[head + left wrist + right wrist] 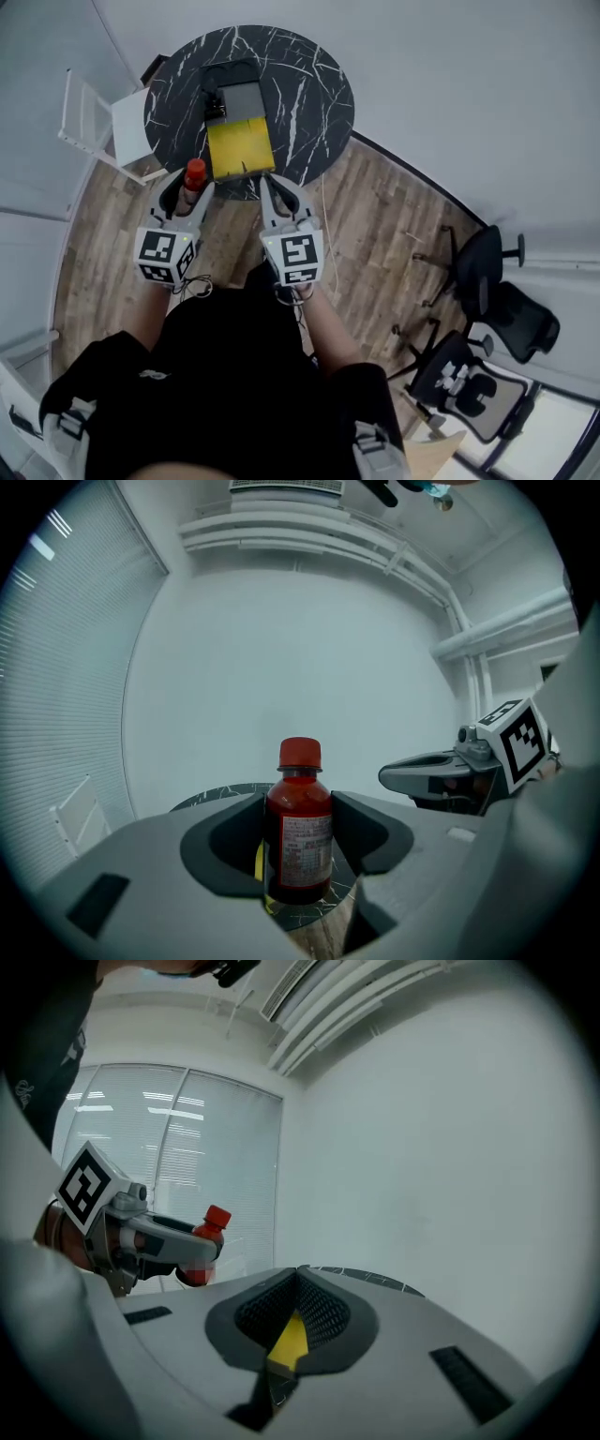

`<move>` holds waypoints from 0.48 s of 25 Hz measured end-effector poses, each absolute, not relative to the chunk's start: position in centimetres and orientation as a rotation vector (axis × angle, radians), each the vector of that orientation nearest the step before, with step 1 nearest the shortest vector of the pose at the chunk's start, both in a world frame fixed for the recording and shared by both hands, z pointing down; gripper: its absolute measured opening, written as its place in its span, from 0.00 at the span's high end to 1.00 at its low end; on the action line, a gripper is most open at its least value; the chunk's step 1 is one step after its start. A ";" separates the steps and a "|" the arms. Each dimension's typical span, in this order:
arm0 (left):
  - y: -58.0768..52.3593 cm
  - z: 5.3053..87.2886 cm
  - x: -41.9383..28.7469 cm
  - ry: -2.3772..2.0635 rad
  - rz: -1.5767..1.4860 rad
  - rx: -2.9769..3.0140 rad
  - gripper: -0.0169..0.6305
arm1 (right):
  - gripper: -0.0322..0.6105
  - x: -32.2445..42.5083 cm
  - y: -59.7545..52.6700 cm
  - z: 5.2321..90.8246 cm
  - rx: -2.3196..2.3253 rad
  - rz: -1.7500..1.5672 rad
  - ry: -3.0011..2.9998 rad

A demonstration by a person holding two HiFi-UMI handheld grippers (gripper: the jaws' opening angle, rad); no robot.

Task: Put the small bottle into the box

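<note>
A small red bottle (298,832) with a red cap and a white label stands upright between the jaws of my left gripper (298,841), which is shut on it. In the head view the small red bottle (194,175) sits at the tip of the left gripper (190,190), just at the near edge of the round table. The box (238,131), with a yellow flap and a grey inside, lies open on the black marble table (309,103). My right gripper (274,192) is shut and holds nothing; its tips hover by the box's near right corner. The right gripper view shows the bottle (208,1241) at left.
A white chair (98,122) stands left of the table. Black office chairs (483,328) stand on the wooden floor at the right. A cable runs down from the table's right side.
</note>
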State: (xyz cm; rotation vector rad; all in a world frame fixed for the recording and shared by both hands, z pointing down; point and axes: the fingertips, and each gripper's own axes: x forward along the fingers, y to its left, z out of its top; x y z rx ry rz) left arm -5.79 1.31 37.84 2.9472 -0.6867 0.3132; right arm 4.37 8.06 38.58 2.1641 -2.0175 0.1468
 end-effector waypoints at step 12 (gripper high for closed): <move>-1.9 41.5 1.6 -0.895 0.419 2.809 0.64 | 0.95 11.4 3.4 41.8 1.790 0.302 -2.264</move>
